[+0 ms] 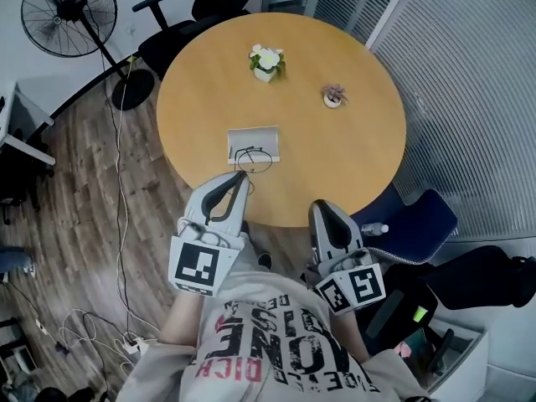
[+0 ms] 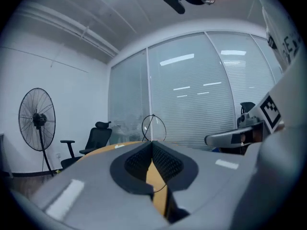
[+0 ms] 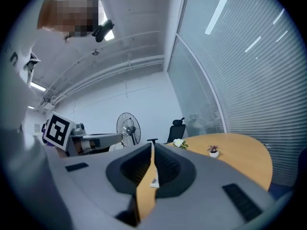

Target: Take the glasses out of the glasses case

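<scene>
A thin black wire-framed pair of glasses (image 1: 255,159) hangs at the tips of my left gripper (image 1: 244,177), which is shut on it. In the left gripper view one round lens rim (image 2: 153,127) stands up above the closed tips of the left gripper (image 2: 152,143), and a thin wire runs down between the pads. The open pale glasses case (image 1: 254,143) lies on the round wooden table (image 1: 335,153), just beyond the glasses. My right gripper (image 1: 323,211) is shut with nothing in it, off the table's near edge. In its own view the right gripper (image 3: 152,145) points level across the table.
A white pot of flowers (image 1: 266,62) and a small potted plant (image 1: 334,96) stand on the far half of the table. A floor fan (image 1: 70,12) and a black office chair (image 1: 177,25) stand behind it, a blue chair (image 1: 416,224) at the right. Cables lie on the floor at left.
</scene>
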{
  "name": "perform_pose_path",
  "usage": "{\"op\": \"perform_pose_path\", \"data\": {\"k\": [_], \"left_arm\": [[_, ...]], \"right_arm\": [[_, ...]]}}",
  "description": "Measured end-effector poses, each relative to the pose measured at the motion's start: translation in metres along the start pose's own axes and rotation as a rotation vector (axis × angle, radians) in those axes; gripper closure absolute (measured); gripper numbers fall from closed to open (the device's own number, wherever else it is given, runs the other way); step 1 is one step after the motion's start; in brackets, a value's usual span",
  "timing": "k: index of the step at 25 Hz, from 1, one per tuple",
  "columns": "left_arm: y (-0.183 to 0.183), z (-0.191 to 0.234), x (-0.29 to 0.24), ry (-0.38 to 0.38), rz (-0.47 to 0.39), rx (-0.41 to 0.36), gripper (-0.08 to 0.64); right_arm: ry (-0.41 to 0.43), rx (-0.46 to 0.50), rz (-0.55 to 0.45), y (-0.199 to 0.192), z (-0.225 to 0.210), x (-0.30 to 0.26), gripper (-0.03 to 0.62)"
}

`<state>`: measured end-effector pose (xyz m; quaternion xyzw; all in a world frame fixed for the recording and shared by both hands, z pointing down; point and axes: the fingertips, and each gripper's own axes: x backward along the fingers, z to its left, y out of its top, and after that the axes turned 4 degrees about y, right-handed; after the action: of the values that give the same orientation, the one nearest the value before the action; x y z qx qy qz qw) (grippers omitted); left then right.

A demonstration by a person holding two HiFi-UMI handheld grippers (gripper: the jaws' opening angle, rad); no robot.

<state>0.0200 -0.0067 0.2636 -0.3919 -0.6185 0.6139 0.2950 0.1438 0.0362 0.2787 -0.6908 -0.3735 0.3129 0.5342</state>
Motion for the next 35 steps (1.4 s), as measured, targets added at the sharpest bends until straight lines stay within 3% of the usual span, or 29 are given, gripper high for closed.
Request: {"op": "perform_pose_path", "data": {"k": [3,9,16,24,35], "left_arm": [[0.016,0.003,0.026,0.071,-0.069,0.086,0.545],[0.034,0.014,0.076,0.169,-0.226,0.082,0.545],[0.003,0.024,0.109,0.265,-0.190,0.112,0.545],[-0.029,0.026,0.120,0.256,-0.160,0.153,0.545],[-0.033,0.037,0.123,0.222,-0.144,0.138,0.545]], "right_arm": [[0.007,0.016,-0.027,0.010,0.008,0.014,0.563],[0.002,0.061,-0.059,0.023,0.022,0.034,0.563],[0.006,0.098,-0.052,0.015,0.034,0.041,0.563],[-0.010,0.060,-0.021,-0.011,0.042,0.040,0.563],[0.011,0.065,-0.009,-0.016,0.064,0.023,0.563]]}}
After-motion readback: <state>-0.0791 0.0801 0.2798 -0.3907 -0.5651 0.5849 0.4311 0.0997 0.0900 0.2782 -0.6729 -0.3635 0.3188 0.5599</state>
